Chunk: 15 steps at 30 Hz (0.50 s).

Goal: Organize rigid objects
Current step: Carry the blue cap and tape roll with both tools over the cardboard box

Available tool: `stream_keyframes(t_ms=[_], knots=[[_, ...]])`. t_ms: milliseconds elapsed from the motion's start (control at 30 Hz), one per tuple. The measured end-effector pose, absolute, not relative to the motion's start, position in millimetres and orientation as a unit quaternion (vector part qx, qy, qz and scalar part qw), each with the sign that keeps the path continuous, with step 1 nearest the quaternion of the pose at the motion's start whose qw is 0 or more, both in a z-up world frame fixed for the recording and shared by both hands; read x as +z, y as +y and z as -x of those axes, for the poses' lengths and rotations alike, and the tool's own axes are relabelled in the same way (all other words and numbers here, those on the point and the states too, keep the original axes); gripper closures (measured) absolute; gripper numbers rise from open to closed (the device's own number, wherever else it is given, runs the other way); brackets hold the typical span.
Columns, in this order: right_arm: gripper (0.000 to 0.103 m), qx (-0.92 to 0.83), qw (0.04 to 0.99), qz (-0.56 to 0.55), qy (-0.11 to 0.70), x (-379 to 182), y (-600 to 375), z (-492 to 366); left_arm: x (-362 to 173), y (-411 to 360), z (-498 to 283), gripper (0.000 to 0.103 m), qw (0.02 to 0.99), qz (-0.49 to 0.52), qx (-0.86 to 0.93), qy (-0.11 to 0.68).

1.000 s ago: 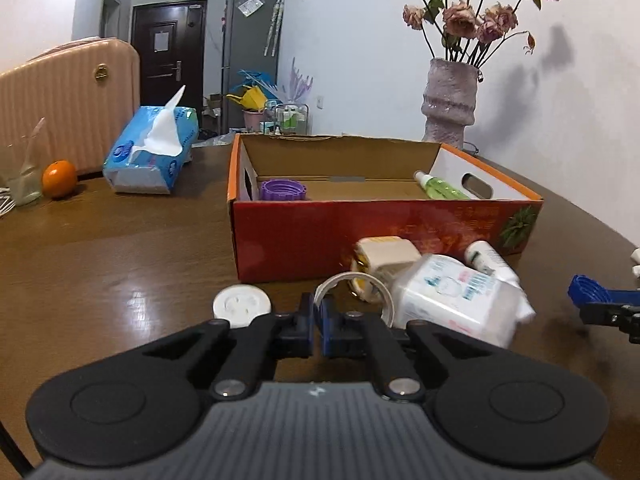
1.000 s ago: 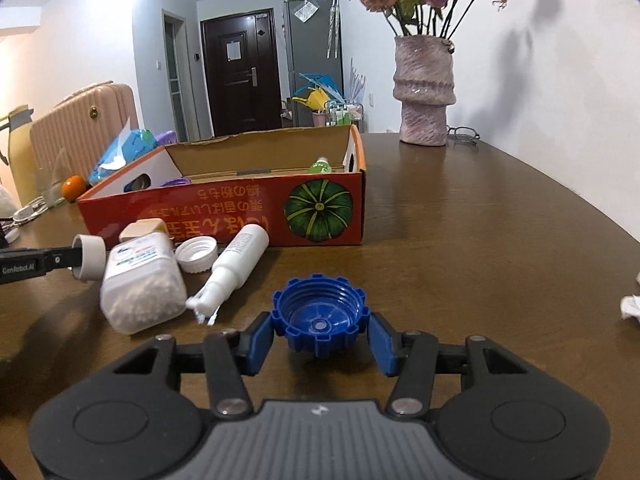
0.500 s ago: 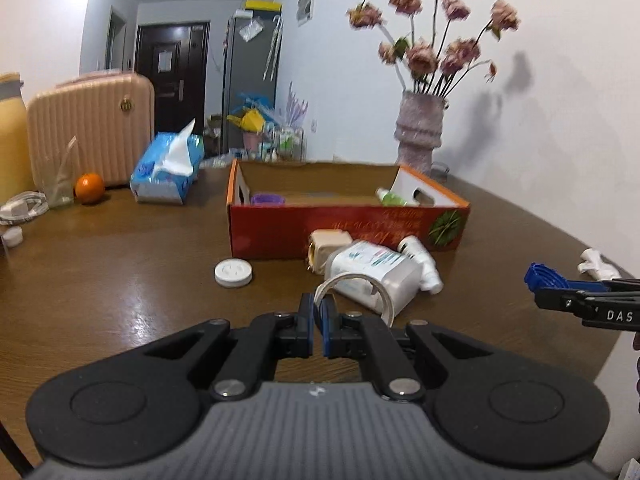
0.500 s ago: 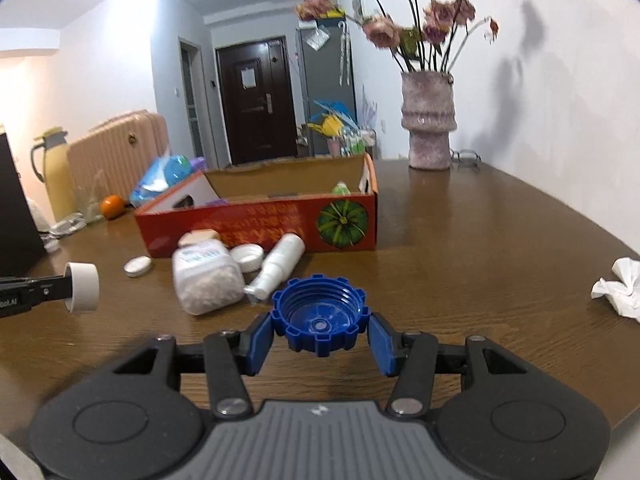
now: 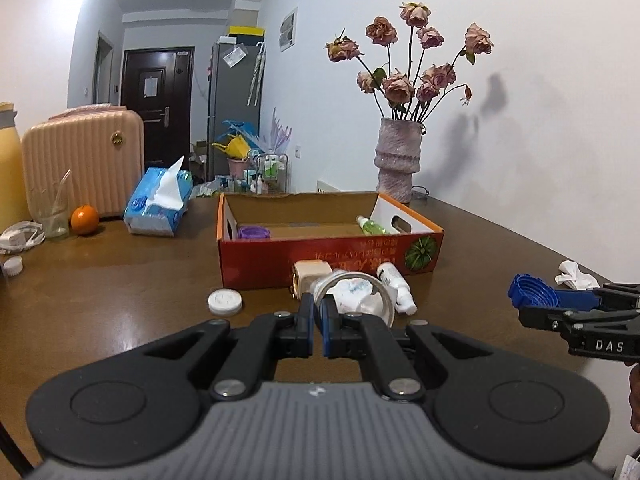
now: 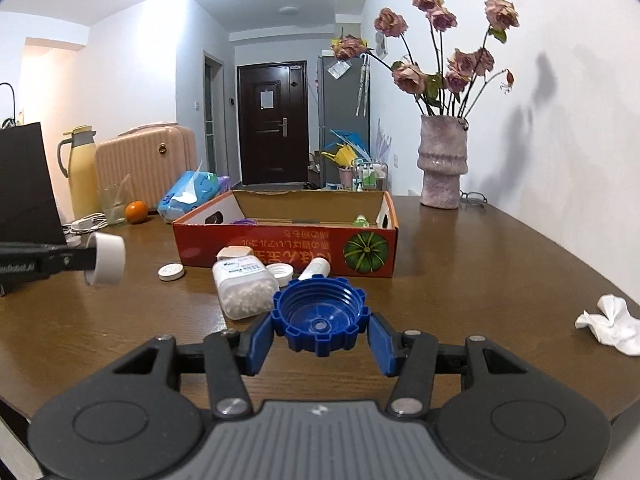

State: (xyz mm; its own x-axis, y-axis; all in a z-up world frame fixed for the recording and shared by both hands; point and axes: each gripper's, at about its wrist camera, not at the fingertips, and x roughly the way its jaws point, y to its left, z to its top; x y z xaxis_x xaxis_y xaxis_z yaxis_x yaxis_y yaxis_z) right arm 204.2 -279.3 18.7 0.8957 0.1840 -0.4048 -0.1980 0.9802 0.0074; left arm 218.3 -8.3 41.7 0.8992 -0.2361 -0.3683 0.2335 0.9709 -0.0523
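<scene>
The left gripper still pinches the rim of a white hollow ring-shaped cap; the right gripper still clamps a blue ridged plastic screw lid. Both have lifted and drawn back since a second ago, so the red cardboard box looks smaller, with the clear pill bottle lying before it on the brown wooden table

Partly hidden: purple lid and green bottle behind the red box's front wall; pill jar behind the left gripper's ring; box print too small to read; thermos cut off at left edge.
</scene>
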Motion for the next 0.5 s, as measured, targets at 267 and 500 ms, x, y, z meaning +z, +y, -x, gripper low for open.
stream_keyframes(t_ms=[267, 500], knots=[[0.052, 0.118, 0.972, 0.077, 0.186, 35.0, -264.8, -263.1, 75.4, -2.8, -294.4, 0.098, 0.976, 0.003, -0.142, 0.167], [0.052, 0.144, 0.963, 0.126, 0.189, 54.5, -249.3, -376.2, 83.9, -7.1, -422.5, 0.098, 0.961, -0.008, -0.155, 0.227]])
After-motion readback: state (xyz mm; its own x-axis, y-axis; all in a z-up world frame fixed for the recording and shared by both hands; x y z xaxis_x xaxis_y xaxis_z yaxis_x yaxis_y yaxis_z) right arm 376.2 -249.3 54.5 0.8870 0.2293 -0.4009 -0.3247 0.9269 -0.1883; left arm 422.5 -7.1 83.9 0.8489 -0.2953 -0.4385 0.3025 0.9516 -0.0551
